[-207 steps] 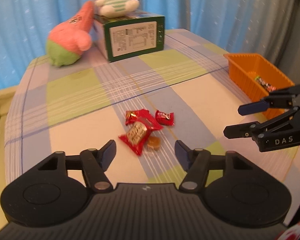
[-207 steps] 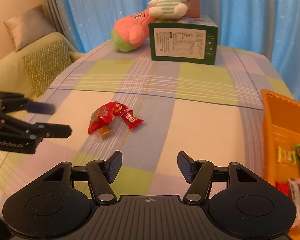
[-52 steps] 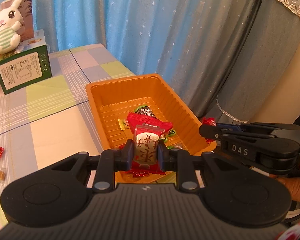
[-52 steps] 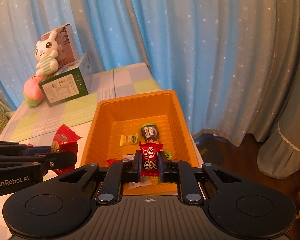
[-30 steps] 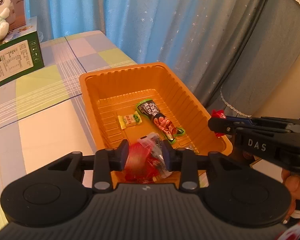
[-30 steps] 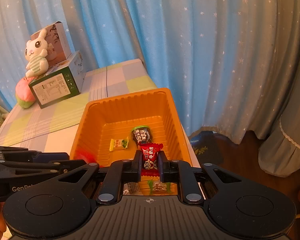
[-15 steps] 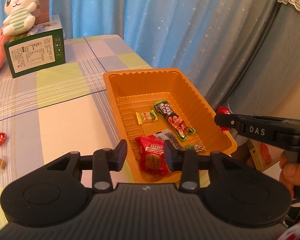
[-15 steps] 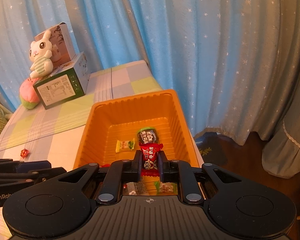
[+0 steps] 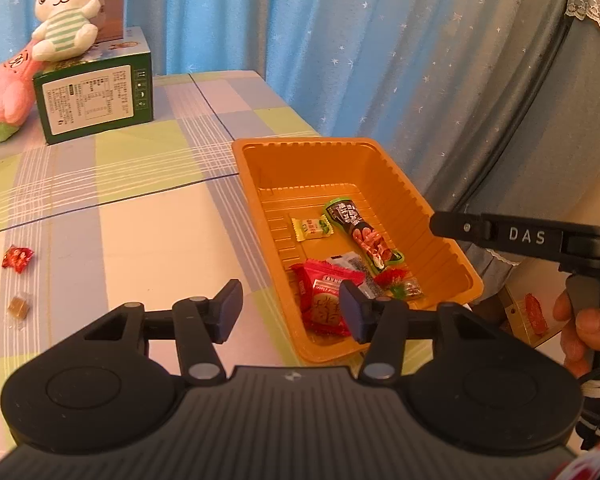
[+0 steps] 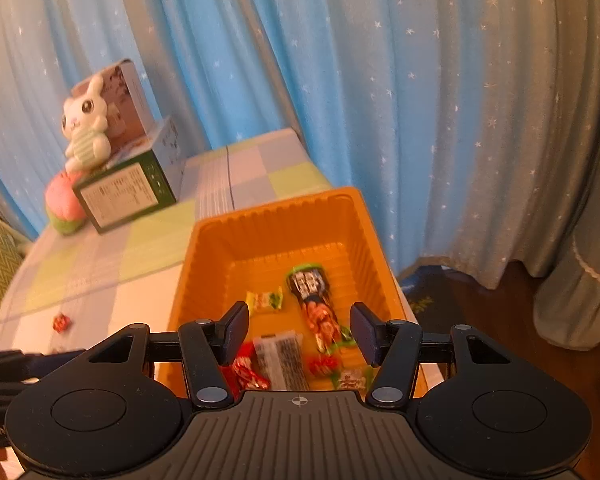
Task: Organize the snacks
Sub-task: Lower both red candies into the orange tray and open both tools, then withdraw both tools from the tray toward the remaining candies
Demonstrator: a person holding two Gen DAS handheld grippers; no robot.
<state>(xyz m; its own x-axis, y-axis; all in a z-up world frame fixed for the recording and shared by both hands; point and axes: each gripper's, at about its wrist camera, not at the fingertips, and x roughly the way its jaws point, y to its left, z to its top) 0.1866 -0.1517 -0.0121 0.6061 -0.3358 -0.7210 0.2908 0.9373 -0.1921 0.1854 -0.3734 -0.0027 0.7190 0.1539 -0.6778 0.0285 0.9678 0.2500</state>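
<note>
An orange tray (image 9: 420, 200) (image 10: 284, 216) sits at the table's right edge with several snacks in it: a red packet (image 9: 324, 300), a small red candy (image 9: 388, 278) (image 10: 320, 364), a green-black stick pack (image 9: 360, 232) (image 10: 312, 300), a yellow-green candy (image 9: 312, 228) (image 10: 264, 300). My left gripper (image 9: 290, 310) is open and empty over the tray's near left edge. My right gripper (image 10: 298, 330) is open and empty above the tray's near end; it shows at the right in the left wrist view (image 9: 500, 234). A red candy (image 9: 17, 258) (image 10: 61, 323) and a brown candy (image 9: 19, 306) lie on the table at left.
A green box (image 9: 94, 98) (image 10: 124, 196) with a bunny plush (image 9: 66, 16) on top and a pink plush (image 9: 4, 96) beside it stands at the table's far end. Blue curtains hang behind. The table edge and floor lie right of the tray.
My right gripper has opened and dropped the small red candy into the tray. My left gripper, which let go of the red packet earlier, has opened wider and drawn back to the left.
</note>
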